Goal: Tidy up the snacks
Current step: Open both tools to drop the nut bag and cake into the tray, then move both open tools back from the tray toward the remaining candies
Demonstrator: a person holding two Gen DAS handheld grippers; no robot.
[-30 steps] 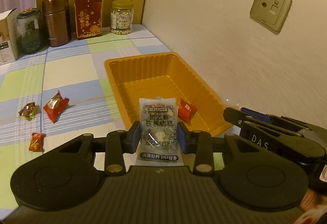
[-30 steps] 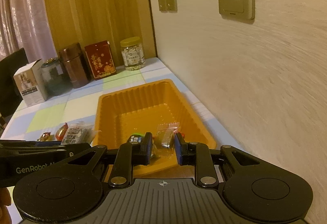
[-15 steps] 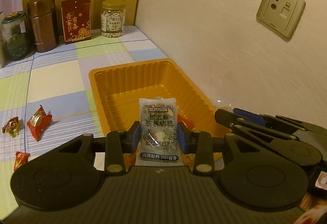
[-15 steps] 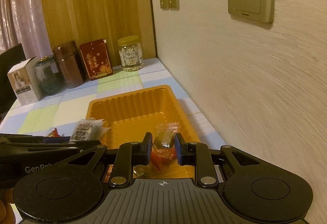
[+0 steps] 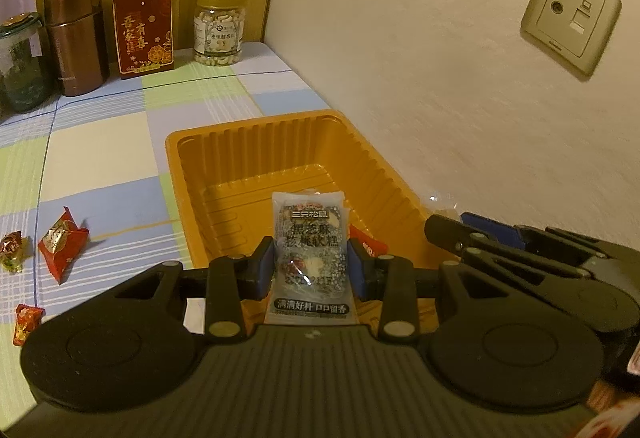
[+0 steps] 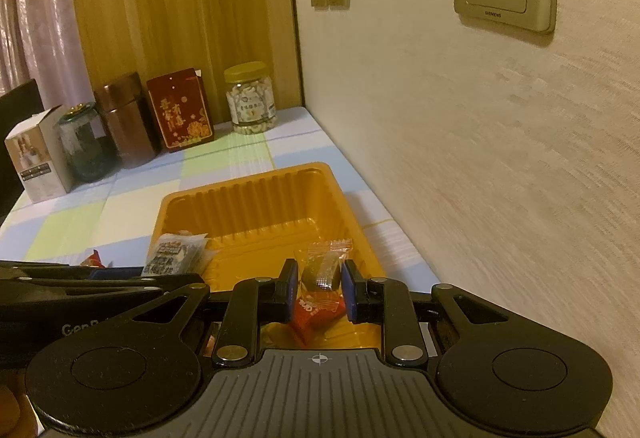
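An orange ribbed tray (image 5: 256, 162) lies on the checked tablecloth beside the wall; it also shows in the right wrist view (image 6: 240, 206). My left gripper (image 5: 310, 268) is shut on a grey sesame snack packet (image 5: 309, 238) and holds it over the tray's near end. My right gripper (image 6: 319, 284) is shut on a clear-wrapped dark candy (image 6: 322, 266) above the tray. A red candy (image 6: 316, 314) lies in the tray below it; it shows in the left wrist view (image 5: 370, 244). The packet shows in the right wrist view (image 6: 176, 252).
Loose candies lie left of the tray: a red one (image 5: 62, 240), a gold one (image 5: 12, 246), a small red one (image 5: 26, 322). At the back stand a nut jar (image 5: 219, 26), red box (image 5: 143, 32), brown canister (image 5: 76, 38), glass jar (image 5: 20, 62). The wall (image 5: 460, 98) is on the right.
Both grippers have moved forward over the tray while keeping their hold. The red candy in the tray now lies under the right gripper.
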